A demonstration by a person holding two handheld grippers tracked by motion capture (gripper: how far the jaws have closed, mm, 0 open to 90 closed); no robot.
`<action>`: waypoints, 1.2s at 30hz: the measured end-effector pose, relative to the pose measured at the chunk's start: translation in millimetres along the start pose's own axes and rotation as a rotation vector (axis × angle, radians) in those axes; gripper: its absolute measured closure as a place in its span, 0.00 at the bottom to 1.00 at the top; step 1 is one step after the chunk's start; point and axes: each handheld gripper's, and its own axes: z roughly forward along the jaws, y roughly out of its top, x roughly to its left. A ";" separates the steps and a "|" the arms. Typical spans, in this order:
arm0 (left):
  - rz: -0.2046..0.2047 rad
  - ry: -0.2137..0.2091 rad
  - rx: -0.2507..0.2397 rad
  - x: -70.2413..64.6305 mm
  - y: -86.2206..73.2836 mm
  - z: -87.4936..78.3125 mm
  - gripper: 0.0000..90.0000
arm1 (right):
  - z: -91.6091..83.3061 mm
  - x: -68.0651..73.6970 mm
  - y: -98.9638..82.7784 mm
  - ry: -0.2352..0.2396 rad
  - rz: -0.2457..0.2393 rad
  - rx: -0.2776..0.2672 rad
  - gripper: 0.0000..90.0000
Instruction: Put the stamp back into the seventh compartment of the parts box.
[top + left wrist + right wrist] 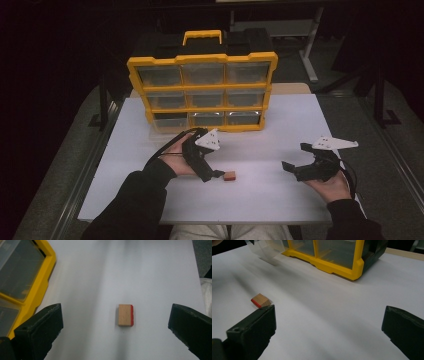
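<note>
The left tongs hang spread wide over the white table, gripping nothing; in the left gripper view the two black jaws stand far apart at the bottom corners, with the wooden block lying on the table between and beyond them, touched by neither. The right tongs are likewise released, jaws wide and empty, held above the table well apart from the block, which shows in the right gripper view just past the left jaw. The block is a small, plain rectangular piece of pale wood with one side face painted red; it lies flat on the near middle of the table, just beside the tip of the left tongs in the high view. Behind it, at the far edge of the table, stands a yellow organizer box with clear drawers and a yellow carry handle. One clear drawer at its lower left is pulled out toward the person. Bare tabletop lies between the block and both tongs.
</note>
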 end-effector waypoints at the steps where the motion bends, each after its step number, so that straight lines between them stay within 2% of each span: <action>1: 0.000 -0.005 0.002 -0.6 0.1 1.5 0.00 | -0.1 0.1 0.0 0.000 -0.001 -0.001 0.00; 11: 0.008 -0.050 0.025 -2.9 1.1 17.5 0.00 | 0.4 0.1 0.0 0.005 -0.002 0.001 0.00; 16: 0.001 -0.084 0.038 -3.0 -1.1 22.6 0.00 | 0.8 0.5 0.0 0.013 -0.001 0.007 0.00; 36: -0.011 -0.164 0.093 -1.0 -2.7 50.8 0.00 | 0.0 1.1 0.5 0.025 -0.005 0.003 0.00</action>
